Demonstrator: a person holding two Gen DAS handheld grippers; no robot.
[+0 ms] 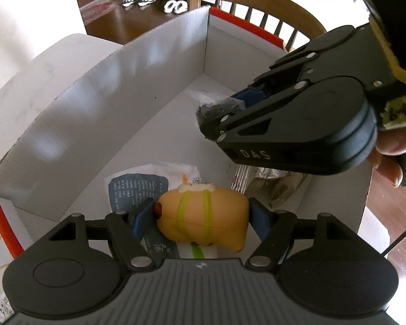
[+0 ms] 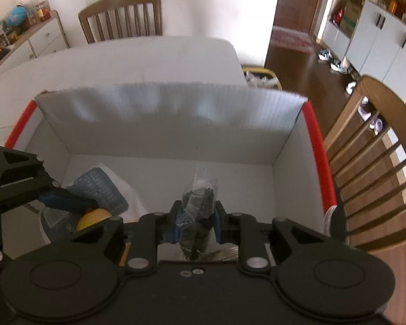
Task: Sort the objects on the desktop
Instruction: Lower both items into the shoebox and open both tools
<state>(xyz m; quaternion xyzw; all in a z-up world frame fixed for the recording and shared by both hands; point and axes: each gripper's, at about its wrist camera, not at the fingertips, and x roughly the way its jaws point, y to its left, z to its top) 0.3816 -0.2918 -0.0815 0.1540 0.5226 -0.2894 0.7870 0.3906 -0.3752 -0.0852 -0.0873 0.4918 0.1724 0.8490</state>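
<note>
My left gripper (image 1: 200, 216) is shut on a yellow squishy toy (image 1: 203, 216) with green bands, held inside a white cardboard box (image 1: 138, 75) with red edges. My right gripper (image 2: 196, 216) is shut on a clear plastic bag of dark small parts (image 2: 200, 203), over the box's right half. In the left wrist view the right gripper (image 1: 224, 111) hovers above the box with the bag (image 1: 216, 108) at its tips. In the right wrist view the left gripper (image 2: 67, 203) and the toy (image 2: 93, 216) show at lower left.
A white packet with blue-grey print (image 1: 138, 187) lies on the box floor, with a crumpled foil wrapper (image 1: 276, 184) beside it. The box stands on a white table (image 2: 149, 59). Wooden chairs (image 2: 379, 162) stand at the table's sides.
</note>
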